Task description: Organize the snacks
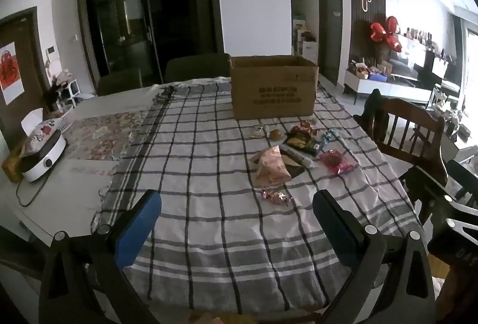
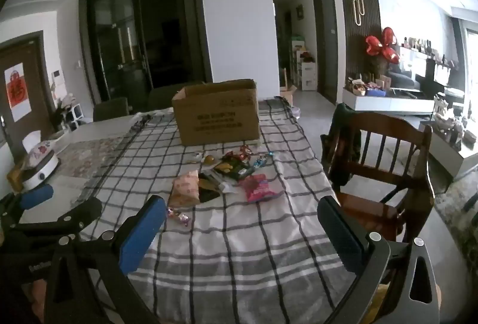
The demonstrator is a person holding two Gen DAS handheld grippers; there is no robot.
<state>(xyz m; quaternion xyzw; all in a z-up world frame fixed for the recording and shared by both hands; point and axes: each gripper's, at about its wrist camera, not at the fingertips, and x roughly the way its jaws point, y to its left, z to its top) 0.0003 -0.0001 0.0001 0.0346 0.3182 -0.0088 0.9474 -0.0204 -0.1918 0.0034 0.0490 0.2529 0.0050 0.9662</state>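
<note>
An open cardboard box (image 1: 273, 86) (image 2: 218, 113) stands at the far end of the checked tablecloth. In front of it lies a loose pile of snacks: a tan bag (image 1: 270, 167) (image 2: 185, 189), a pink bag (image 1: 337, 161) (image 2: 258, 188), a dark green packet (image 1: 301, 141) (image 2: 234, 168), red-wrapped sweets (image 1: 304, 127), and small foil candies (image 1: 276, 197) (image 2: 177, 216) nearest me. My left gripper (image 1: 237, 204) is open and empty, near the front edge. My right gripper (image 2: 242, 213) is open and empty, just short of the pile. The left gripper's body (image 2: 44, 213) shows in the right wrist view.
A white round appliance (image 1: 41, 153) (image 2: 38, 168) with a floral cloth sits on the table's left side. A wooden chair (image 1: 409, 133) (image 2: 385, 150) stands at the table's right edge. Dark chairs (image 1: 197, 67) stand behind the table.
</note>
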